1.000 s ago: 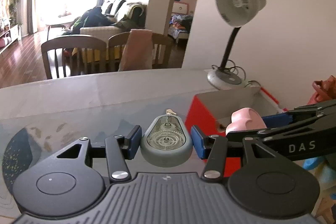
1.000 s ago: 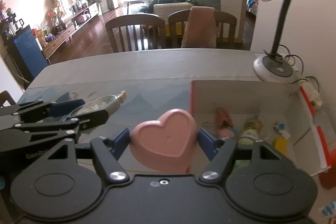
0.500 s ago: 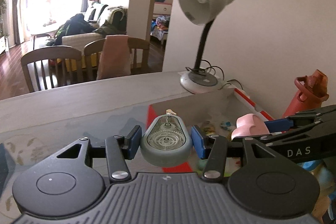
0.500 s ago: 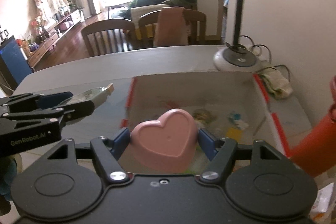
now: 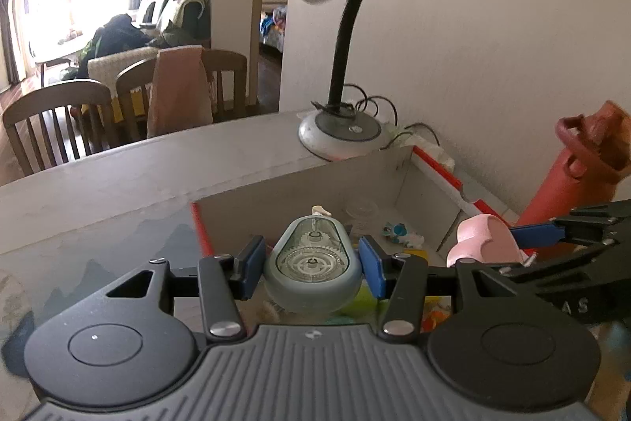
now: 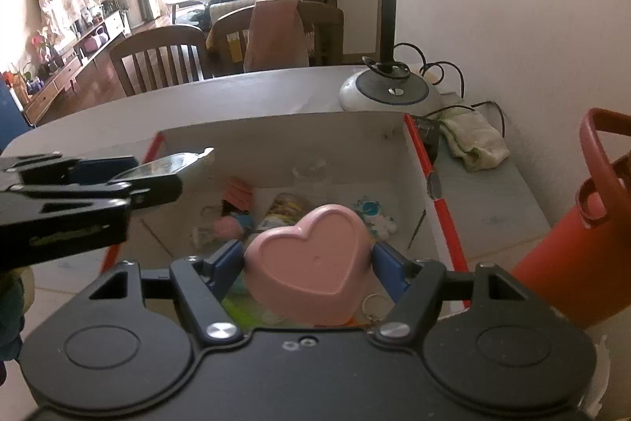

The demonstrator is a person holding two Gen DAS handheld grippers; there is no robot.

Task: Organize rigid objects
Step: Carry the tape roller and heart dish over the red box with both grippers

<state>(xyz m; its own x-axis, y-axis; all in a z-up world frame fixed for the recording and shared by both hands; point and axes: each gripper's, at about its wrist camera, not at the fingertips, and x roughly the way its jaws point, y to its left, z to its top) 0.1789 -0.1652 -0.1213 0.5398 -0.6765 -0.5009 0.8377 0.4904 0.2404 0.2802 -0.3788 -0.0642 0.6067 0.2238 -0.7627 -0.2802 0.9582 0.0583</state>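
Note:
My left gripper [image 5: 311,265] is shut on a grey-blue correction tape dispenser [image 5: 312,269] with a clear gear window, held above the near left part of an open white box with red edges [image 5: 299,184]. My right gripper [image 6: 307,259] is shut on a pink heart-shaped box [image 6: 311,263], held above the same white box [image 6: 276,141]. The heart box also shows in the left wrist view [image 5: 487,241], and the dispenser in the right wrist view [image 6: 169,164]. Several small items lie on the box floor.
A grey desk lamp [image 5: 341,133] stands on the table behind the box, its cable and a folded cloth [image 6: 473,141] beside it. A red bottle [image 6: 583,243] stands right of the box. Wooden chairs [image 5: 59,117] stand beyond the table's far edge.
Both grippers have moved right and forward with their objects, from over the table mat to above the open white box. The lamp and red bottle are now closer.

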